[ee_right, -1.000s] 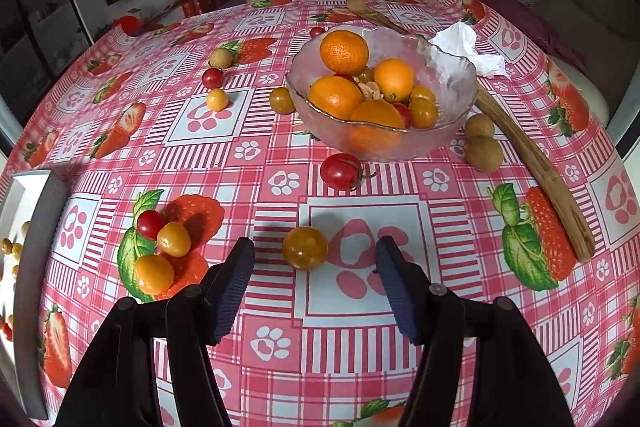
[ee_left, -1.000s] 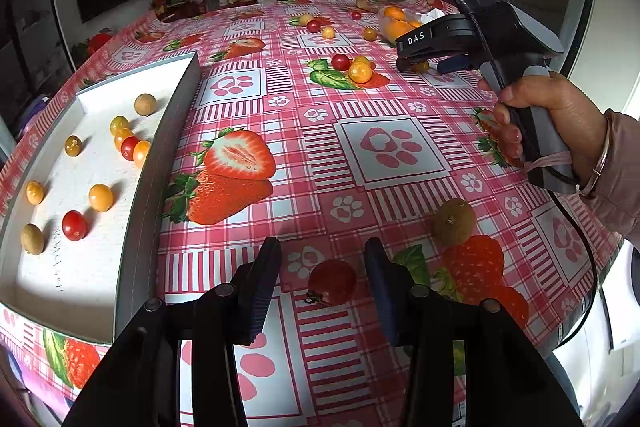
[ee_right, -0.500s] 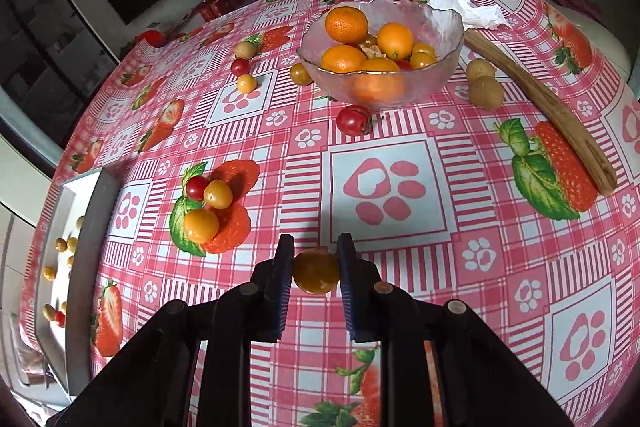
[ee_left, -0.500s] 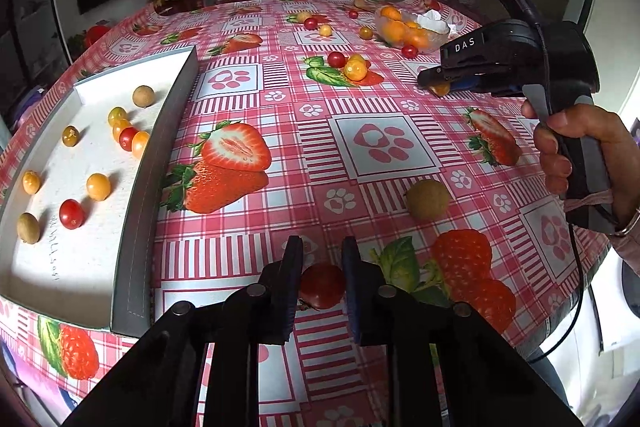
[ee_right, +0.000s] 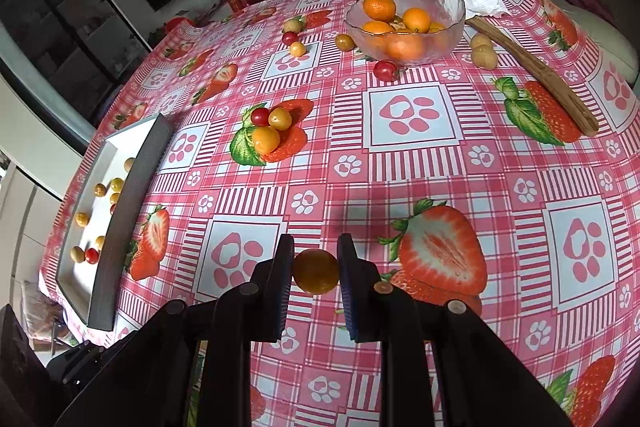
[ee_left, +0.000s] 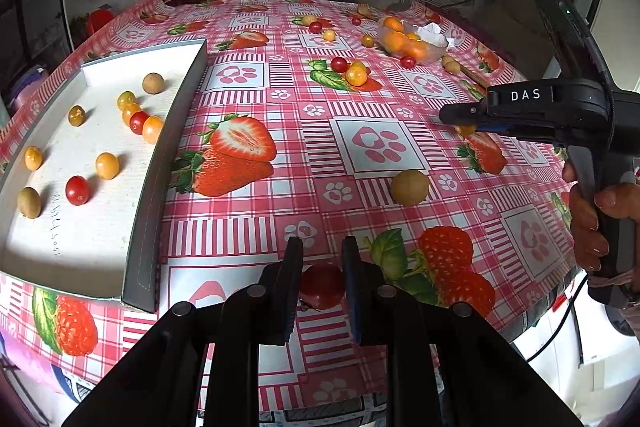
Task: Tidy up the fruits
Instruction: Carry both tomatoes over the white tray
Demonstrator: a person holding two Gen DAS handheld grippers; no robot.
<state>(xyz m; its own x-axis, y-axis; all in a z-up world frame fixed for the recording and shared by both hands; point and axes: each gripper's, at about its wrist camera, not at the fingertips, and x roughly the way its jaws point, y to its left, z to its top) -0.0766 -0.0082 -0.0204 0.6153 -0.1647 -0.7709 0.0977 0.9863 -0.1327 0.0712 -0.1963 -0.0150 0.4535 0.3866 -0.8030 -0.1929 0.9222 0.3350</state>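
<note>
We see the tray point(ee_left: 168, 131) on the table's point(ee_left: 380, 147) left side, holding small fruits. The bowl point(ee_right: 404, 27) sits far right, behind three clustered fruits point(ee_right: 270, 127).

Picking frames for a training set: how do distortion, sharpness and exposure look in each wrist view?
Left wrist view: strong fisheye bending of the pink strawberry-print tablecloth, dark vignetted corners, sharp fruit in the white cardboard tray. Right wrist view: same curvature, clear glass bowl crisp, dark cabinets upper left.

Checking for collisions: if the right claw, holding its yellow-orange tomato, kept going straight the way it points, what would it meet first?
Probably the bare tablecloth just beyond the right claw and its yellow-orange tomato; no loose fruit lies close ahead, though depth is uncertain.
</note>
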